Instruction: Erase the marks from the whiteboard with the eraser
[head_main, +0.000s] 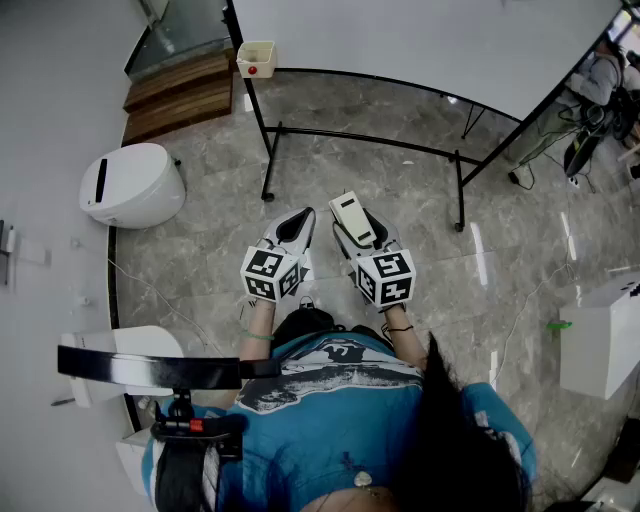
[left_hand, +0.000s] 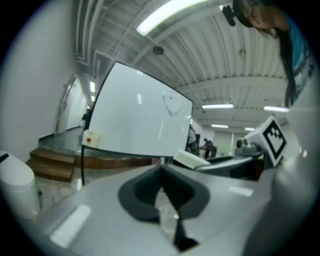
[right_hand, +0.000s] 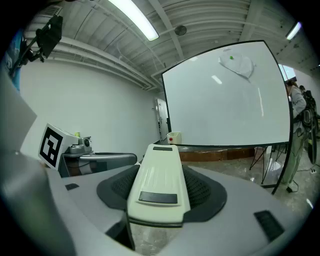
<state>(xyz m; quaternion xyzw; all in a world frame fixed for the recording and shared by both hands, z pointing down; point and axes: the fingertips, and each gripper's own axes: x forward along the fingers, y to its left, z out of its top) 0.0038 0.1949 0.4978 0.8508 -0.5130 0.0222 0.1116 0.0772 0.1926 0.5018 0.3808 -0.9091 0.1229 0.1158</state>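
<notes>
Cream eraser (right_hand: 159, 175): likely light, rigid plastic, slick shell; grip long sides, mid-body.
Right gripper (head_main: 362, 232): clamped on eraser.
Left gripper (head_main: 293, 228): closed, empty.
Whiteboard (right_hand: 225, 95): faint marks near top.

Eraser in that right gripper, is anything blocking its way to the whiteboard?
Nothing visible blocks it. The right gripper holds the eraser, and the whiteboard stands ahead with only bare floor between. The board's black stand sits low, under the board, and the faint marks are near its top.
</notes>
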